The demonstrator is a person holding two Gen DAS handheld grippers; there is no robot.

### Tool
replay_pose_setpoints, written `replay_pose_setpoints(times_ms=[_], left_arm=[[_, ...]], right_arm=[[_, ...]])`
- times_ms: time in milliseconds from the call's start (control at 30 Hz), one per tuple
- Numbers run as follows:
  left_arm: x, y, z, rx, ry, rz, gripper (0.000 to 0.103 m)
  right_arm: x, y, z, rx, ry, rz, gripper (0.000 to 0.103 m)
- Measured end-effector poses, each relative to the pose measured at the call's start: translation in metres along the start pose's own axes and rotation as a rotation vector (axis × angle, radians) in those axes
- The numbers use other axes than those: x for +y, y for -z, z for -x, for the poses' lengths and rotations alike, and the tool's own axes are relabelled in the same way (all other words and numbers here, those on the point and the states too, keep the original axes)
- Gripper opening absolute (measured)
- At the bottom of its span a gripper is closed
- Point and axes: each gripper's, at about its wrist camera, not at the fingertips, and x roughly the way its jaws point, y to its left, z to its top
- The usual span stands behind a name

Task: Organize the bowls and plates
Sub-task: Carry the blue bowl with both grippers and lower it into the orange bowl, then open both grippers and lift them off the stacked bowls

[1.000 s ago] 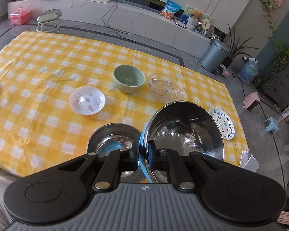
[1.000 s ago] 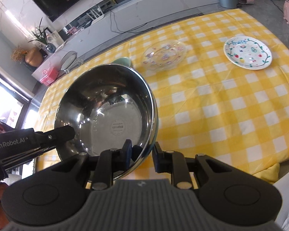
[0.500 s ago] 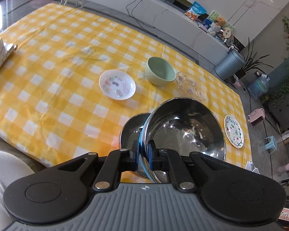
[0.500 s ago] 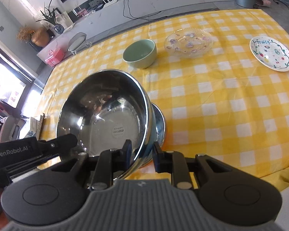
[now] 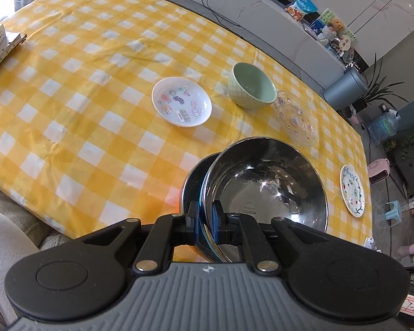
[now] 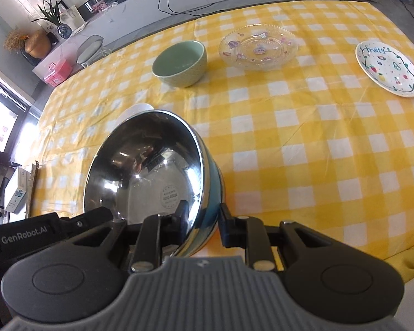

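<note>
Both clamped on opposite rims of the large steel bowl [image 5: 267,190], the left hand-held gripper [image 5: 205,220] and right hand-held gripper [image 6: 201,220] are nesting it into a smaller steel bowl [image 5: 193,184] directly beneath on the bench [image 5: 82,110]; next, seat it level and release, with the green bowl [image 5: 252,85] and glass plate [image 5: 296,117] farther ahead.

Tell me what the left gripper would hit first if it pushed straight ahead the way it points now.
Nothing free lies ahead: the left gripper is already shut on the rim of the large steel bowl. Pushed onward, that bowl would likely meet the smaller steel bowl under it, then the checked tablecloth. Depth is unclear.
</note>
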Motion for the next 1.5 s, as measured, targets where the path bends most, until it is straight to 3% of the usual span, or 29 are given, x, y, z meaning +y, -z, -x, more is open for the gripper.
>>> replay_pose_setpoints(times_ms=[467,800,967,1167,1500], left_arm=[[-0.008,0.004,-0.005,-0.033,-0.086,-0.062,0.01],[-0.006,0.003,0.0,-0.071,-0.102,-0.088,0.012],[-0.007,-0.003,0.014,-0.107,-0.072,-0.081,0.021],[-0.027,-0.011,0.027,-0.133,-0.067,-0.18,0.022],[-0.059,-0.053,0.026,-0.082,-0.018,-0.323,0.023]], right_arm=[[0.019,0.003,-0.011,-0.037,0.124,0.143,0.023],[0.01,0.002,-0.009,-0.054,0.109,0.12,0.023],[0.005,0.0,0.008,-0.091,0.077,0.1,0.031],[0.005,-0.003,0.027,-0.115,0.031,0.086,0.033],[0.002,-0.043,0.032,-0.117,0.012,0.079,0.034]])
